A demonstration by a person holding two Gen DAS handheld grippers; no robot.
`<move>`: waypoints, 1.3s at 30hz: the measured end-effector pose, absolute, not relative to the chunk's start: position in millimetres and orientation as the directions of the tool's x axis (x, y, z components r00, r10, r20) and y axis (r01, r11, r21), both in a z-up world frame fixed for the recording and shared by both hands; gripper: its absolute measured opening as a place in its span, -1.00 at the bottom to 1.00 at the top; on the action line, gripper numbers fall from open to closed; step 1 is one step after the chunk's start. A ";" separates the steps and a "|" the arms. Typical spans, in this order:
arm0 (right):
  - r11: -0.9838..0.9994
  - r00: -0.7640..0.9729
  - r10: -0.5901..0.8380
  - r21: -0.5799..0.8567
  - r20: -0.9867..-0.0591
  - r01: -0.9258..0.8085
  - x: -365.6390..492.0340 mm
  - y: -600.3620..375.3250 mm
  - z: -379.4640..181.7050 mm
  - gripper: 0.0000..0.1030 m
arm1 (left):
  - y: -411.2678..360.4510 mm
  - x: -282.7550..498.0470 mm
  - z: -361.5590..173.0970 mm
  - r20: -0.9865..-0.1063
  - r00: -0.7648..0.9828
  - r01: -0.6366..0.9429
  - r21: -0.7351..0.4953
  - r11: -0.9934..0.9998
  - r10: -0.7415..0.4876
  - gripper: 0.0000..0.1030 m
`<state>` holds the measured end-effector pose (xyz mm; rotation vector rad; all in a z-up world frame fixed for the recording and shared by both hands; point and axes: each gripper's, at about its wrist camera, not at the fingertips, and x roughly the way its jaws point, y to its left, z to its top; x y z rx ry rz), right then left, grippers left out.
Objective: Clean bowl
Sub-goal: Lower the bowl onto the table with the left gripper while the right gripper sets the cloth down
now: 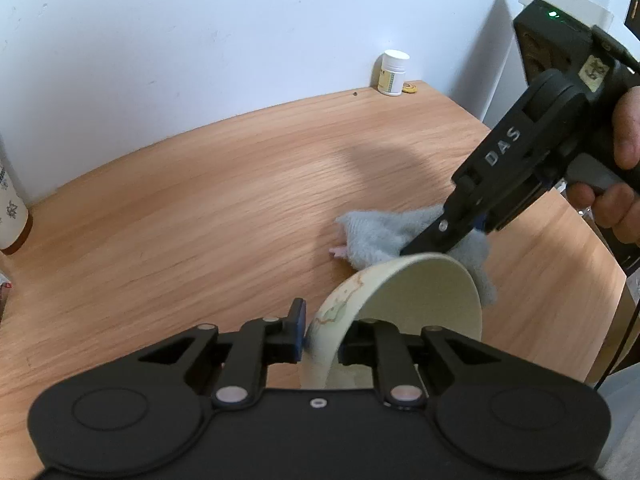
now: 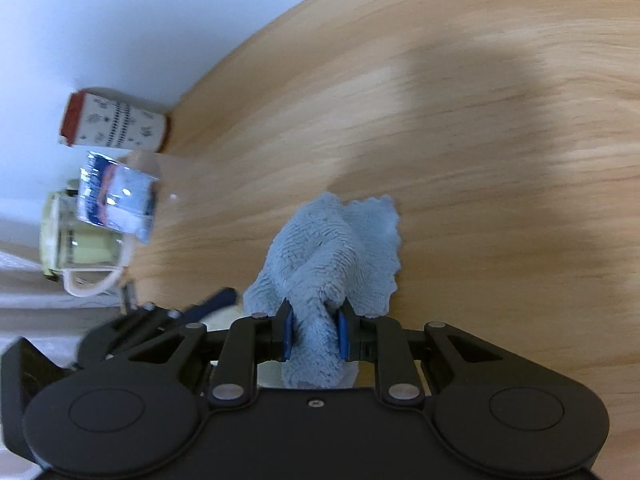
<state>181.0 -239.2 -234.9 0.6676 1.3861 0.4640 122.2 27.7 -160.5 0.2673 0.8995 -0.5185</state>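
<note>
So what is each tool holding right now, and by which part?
The left tool grips the bowl by its rim, holding it tilted on edge. The right tool pinches the grey cloth at a bunched fold, the rest hanging free.

A broad stretch of bare wooden table [image 1: 200, 216] was left open ahead and to the left of the tilted bowl [image 1: 400, 304]. The way past the bowl's far rim was blocked by the grey cloth [image 1: 376, 236] and the right gripper [image 1: 424, 246] clamped on it. The far edge by the wall was occupied by a white pill bottle [image 1: 394, 73]. The table's left end was crowded by a patterned canister [image 2: 114, 124], a foil-wrapped cup [image 2: 116, 202] and a glass mug [image 2: 82, 248].
</note>
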 end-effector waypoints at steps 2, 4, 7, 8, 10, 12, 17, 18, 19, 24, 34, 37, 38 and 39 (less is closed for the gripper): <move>0.741 0.210 0.648 0.670 -0.732 0.050 180.0 -244.3 -224.2 -0.55 | 29.2 124.8 -161.7 -0.802 0.511 0.527 0.007 0.850 -0.310 -0.81; 0.747 0.261 0.641 0.665 -0.722 0.003 179.1 -248.6 -210.5 -0.55 | 31.0 127.3 -163.4 -0.804 0.511 0.516 0.003 0.857 -0.305 -0.82; 0.760 0.337 0.619 0.649 -0.710 -0.028 177.3 -262.4 -187.9 -0.55 | 35.0 133.0 -167.7 -0.808 0.508 0.489 -0.016 0.872 -0.299 -0.83; 0.771 0.365 0.604 0.636 -0.708 -0.042 175.5 -268.1 -179.5 -0.55 | 36.6 134.6 -169.4 -0.810 0.507 0.480 -0.019 0.877 -0.295 -0.82; 0.797 0.405 0.568 0.602 -0.717 -0.051 171.9 -276.0 -168.5 -0.55 | 39.6 138.2 -172.0 -0.814 0.502 0.461 -0.036 0.886 -0.294 -0.82; 0.806 0.426 0.549 0.591 -0.719 -0.041 168.5 -284.9 -163.3 -0.55 | 41.7 141.0 -173.4 -0.815 0.497 0.446 -0.056 0.893 -0.299 -0.82; 0.835 0.424 0.490 0.550 -0.762 0.024 158.0 -299.3 -176.9 -0.55 | 45.3 147.6 -176.0 -0.822 0.481 0.420 -0.088 0.903 -0.303 -0.81; 0.845 0.419 0.477 0.535 -0.772 0.024 156.3 -298.5 -179.2 -0.55 | 46.0 149.2 -176.5 -0.825 0.477 0.414 -0.094 0.905 -0.304 -0.81; 0.859 0.413 0.457 0.511 -0.788 0.024 153.6 -297.1 -184.6 -0.55 | 46.8 150.7 -176.9 -0.827 0.473 0.409 -0.101 0.907 -0.305 -0.81; 0.880 0.393 0.433 0.475 -0.811 0.010 148.2 -290.1 -202.7 -0.55 | 51.3 157.6 -179.1 -0.839 0.452 0.374 -0.132 0.918 -0.304 -0.76; 0.911 0.372 0.389 0.411 -0.843 -0.022 145.6 -273.2 -221.0 -0.55 | 48.9 163.8 -184.2 -0.867 0.427 0.316 -0.121 0.941 -0.255 -0.64; 0.914 0.374 0.385 0.404 -0.844 -0.029 143.3 -277.5 -222.1 -0.55 | 48.6 162.3 -182.5 -0.867 0.436 0.297 -0.115 0.948 -0.242 -0.63; 0.918 0.374 0.380 0.396 -0.846 -0.035 143.3 -275.8 -222.8 -0.55 | 47.6 162.5 -182.1 -0.868 0.435 0.292 -0.114 0.950 -0.238 -0.51; 0.920 0.375 0.376 0.390 -0.847 -0.041 142.4 -275.5 -222.2 -0.54 | 46.4 162.3 -181.5 -0.869 0.434 0.287 -0.116 0.951 -0.237 -0.39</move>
